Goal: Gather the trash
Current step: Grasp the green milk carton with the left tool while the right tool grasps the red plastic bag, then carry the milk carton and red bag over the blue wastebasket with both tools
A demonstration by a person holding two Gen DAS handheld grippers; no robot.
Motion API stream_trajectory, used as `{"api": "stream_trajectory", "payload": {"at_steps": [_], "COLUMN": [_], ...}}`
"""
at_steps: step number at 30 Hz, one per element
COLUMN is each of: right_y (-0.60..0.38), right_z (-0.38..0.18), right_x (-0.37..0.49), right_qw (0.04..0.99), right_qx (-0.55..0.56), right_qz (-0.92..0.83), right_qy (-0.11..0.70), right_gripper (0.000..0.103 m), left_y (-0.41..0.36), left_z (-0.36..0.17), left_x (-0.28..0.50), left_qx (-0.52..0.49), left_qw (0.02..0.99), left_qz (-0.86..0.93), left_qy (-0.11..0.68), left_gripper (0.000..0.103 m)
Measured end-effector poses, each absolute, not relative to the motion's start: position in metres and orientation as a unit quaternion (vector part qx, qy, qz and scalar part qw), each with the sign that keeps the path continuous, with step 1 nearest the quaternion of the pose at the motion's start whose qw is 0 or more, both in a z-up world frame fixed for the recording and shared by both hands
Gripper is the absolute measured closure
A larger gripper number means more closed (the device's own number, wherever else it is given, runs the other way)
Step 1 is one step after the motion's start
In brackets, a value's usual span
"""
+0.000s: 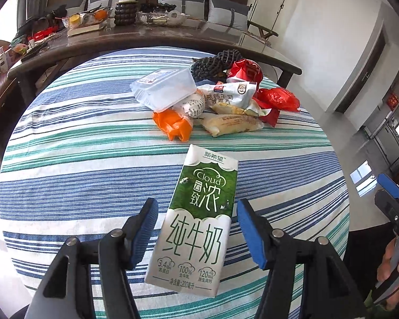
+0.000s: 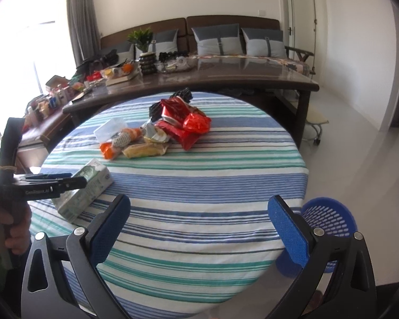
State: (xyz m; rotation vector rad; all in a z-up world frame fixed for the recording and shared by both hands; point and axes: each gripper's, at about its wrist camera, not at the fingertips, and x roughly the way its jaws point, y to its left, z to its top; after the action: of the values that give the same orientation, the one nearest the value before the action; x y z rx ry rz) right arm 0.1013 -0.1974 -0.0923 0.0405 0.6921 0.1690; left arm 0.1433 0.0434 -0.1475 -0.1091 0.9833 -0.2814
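One milk carton [image 1: 196, 218], green and white, lying flat on the striped tablecloth [image 1: 79, 159], near edge. Our left gripper [image 1: 198, 228] straddles it, pads apart and not yet touching. We should centre on the carton's long sides and close gently; it looks crushable. Right gripper [image 2: 199, 228] open, empty. Blue basket [image 2: 329, 218] waits beside the table.

Both wrist views look down across the striped round table [image 1: 93, 138], sharing it.
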Motion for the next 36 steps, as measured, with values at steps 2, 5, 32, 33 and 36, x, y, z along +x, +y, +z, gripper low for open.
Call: {"api": "stream_trajectory", "payload": {"at_steps": [2, 5, 32, 33, 36], "right_y": [-0.199, -0.201, -0.212, -0.211, -0.207], "right_z": [-0.097, -0.103, -0.138, -0.143, -0.156], "right_x": [0.11, 0.128, 0.209, 0.2, 0.183], "right_qw": [0.934, 0.929, 0.87, 0.868, 0.867], "right_qx": [0.019, 0.021, 0.001, 0.005, 0.015], "right_qz": [0.081, 0.087, 0.165, 0.171, 0.179], "right_qy": [0.346, 0.36, 0.465, 0.467, 0.464], "right_gripper": [0.0, 0.0, 0.071, 0.068, 0.054], "left_y": [0.037, 0.026, 0.017, 0.014, 0.01], "left_z": [-0.152, -0.151, -0.171, -0.172, -0.175], "left_x": [0.143, 0.142, 0.141, 0.141, 0.141], "left_qx": [-0.027, 0.016, 0.03, 0.036, 0.034], "left_qw": [0.871, 0.878, 0.88, 0.882, 0.885], "left_qz": [-0.137, -0.132, -0.091, -0.086, -0.076], "left_qy": [0.471, 0.461, 0.464, 0.463, 0.458], "left_gripper": [0.037, 0.037, 0.029, 0.026, 0.017]}}
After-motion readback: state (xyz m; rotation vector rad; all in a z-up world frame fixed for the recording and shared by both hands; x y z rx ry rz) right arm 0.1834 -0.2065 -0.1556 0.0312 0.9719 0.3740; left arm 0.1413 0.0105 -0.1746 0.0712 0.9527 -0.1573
